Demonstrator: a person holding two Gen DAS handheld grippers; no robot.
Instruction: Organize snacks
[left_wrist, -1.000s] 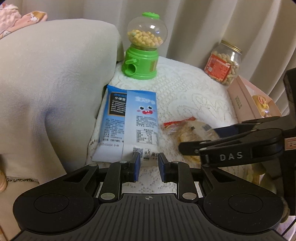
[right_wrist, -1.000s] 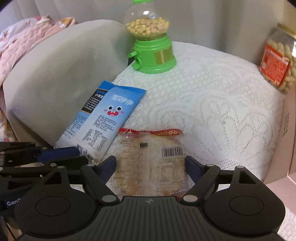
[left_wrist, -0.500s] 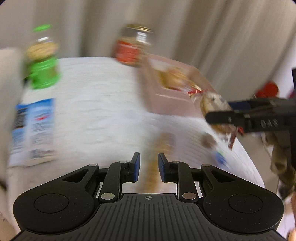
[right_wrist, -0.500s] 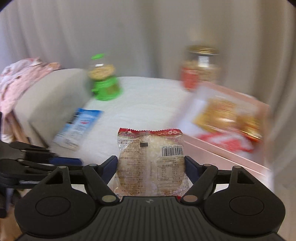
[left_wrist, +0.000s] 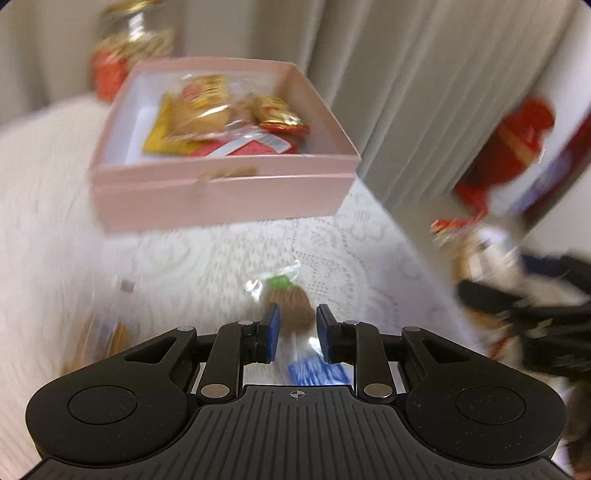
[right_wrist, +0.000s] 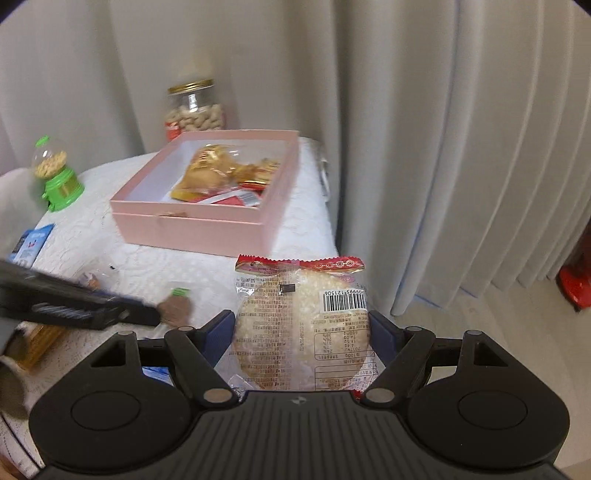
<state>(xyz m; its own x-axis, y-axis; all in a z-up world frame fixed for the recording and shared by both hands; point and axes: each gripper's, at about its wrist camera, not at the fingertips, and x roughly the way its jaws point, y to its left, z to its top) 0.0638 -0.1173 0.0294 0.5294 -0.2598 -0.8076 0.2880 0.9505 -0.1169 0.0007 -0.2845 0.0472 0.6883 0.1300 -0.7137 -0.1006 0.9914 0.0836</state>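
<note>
My right claw (right_wrist: 301, 332) grips the light, crackly clear-wrapped round rice cake (right_wrist: 301, 328) by its edges, short of the pink cardboard box (right_wrist: 192, 221), while my left claw (left_wrist: 293, 326) is opening around a small brown sweet (left_wrist: 291, 308) on the white lace surface (left_wrist: 221, 258).

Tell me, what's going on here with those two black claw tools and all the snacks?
A person is sorting snacks into a pink box on a white lace-covered surface, using a handheld gripper in each hand. The right gripper grips a wrapped round rice cake, not yet in the box. The left gripper is opening its jaws around a small brown wrapped sweet lying on the cloth.
</note>
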